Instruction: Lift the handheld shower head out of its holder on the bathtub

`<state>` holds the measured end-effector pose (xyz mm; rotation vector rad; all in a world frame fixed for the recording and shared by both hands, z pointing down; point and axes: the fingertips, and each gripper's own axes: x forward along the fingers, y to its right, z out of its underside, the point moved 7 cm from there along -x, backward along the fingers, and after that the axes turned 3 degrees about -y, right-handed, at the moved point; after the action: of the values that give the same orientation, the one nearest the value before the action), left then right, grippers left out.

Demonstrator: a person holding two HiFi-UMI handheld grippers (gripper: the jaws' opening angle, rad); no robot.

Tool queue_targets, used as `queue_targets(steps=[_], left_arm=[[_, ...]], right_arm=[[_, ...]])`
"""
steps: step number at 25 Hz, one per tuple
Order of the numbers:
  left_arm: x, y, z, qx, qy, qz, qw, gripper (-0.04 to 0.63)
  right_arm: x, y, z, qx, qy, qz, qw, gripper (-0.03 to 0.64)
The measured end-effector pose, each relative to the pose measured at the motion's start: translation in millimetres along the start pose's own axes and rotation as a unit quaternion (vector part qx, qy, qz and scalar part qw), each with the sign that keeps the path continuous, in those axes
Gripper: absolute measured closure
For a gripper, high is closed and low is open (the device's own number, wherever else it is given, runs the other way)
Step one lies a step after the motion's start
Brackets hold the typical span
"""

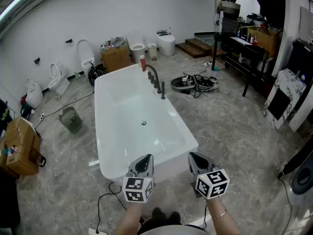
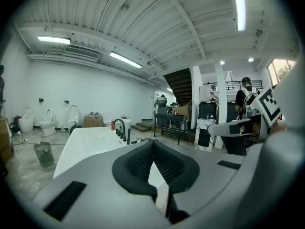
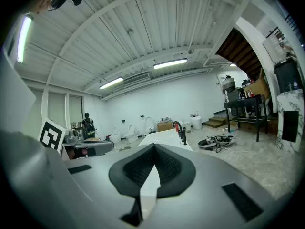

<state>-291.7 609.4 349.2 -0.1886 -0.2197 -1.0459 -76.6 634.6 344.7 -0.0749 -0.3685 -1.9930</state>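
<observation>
The left gripper [image 1: 145,161], jaws together and empty, hovers at the white bathtub's [image 1: 110,146] near end, the handheld shower head [image 1: 163,90] stands upright in its holder on the far right rim, and the right gripper [image 1: 196,159] is likewise closed on nothing.

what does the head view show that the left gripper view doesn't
Only the head view: the drain in the tub floor and the wearer's forearms. Only the left gripper view: a person standing in the background, and the left tool with its pads pressed together and nothing between them. Both: the white bathtub, its black faucet, the wire bin, the toilets along the wall and the right tool.
</observation>
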Motion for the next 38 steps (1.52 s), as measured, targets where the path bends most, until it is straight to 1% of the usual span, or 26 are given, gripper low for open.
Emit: queue_targets(steps=[6, 9, 13, 17, 22, 25, 28, 33, 38], left_arm=[[-1, 6, -9, 0.001, 0.003, 0.001, 1.0000, 0.575], [5, 9, -10, -0.005, 0.008, -0.003, 1.0000, 0.575], [17, 10, -8, -0.002, 0.008, -0.009, 0.9999, 0.575], [42, 3, -8, 0.005, 0.002, -0.016, 0.9999, 0.575], [94, -16, -13, 0.008, 0.000, -0.014, 0.9999, 0.574], [137, -31, -16, 0.006, -0.005, -0.011, 0.9999, 0.571], [189, -52, -25, 0.002, -0.013, -0.008, 0.9999, 0.540], [282, -103, -35, -0.004, -0.028, -0.009, 0.9996, 0.537], [375, -174, -50, -0.015, -0.043, -0.017, 0.9988, 0.537]], right_arm=[[-5, -2, -7, -0.004, -0.002, -0.006, 1.000, 0.613], [-5, 3, -6, -0.008, -0.004, -0.011, 1.000, 0.612], [-1, 12, 0, -0.001, -0.006, -0.013, 1.000, 0.612], [13, 27, -1, 0.006, -0.004, -0.013, 1.000, 0.612], [50, 53, -4, 0.008, -0.007, -0.008, 1.000, 0.611], [83, 75, -9, 0.011, -0.011, -0.008, 1.000, 0.611], [133, 104, -22, 0.010, -0.018, -0.010, 1.000, 0.611], [242, 156, -40, 0.019, -0.036, -0.014, 0.999, 0.611], [362, 196, -68, 0.017, -0.058, -0.023, 0.998, 0.611]])
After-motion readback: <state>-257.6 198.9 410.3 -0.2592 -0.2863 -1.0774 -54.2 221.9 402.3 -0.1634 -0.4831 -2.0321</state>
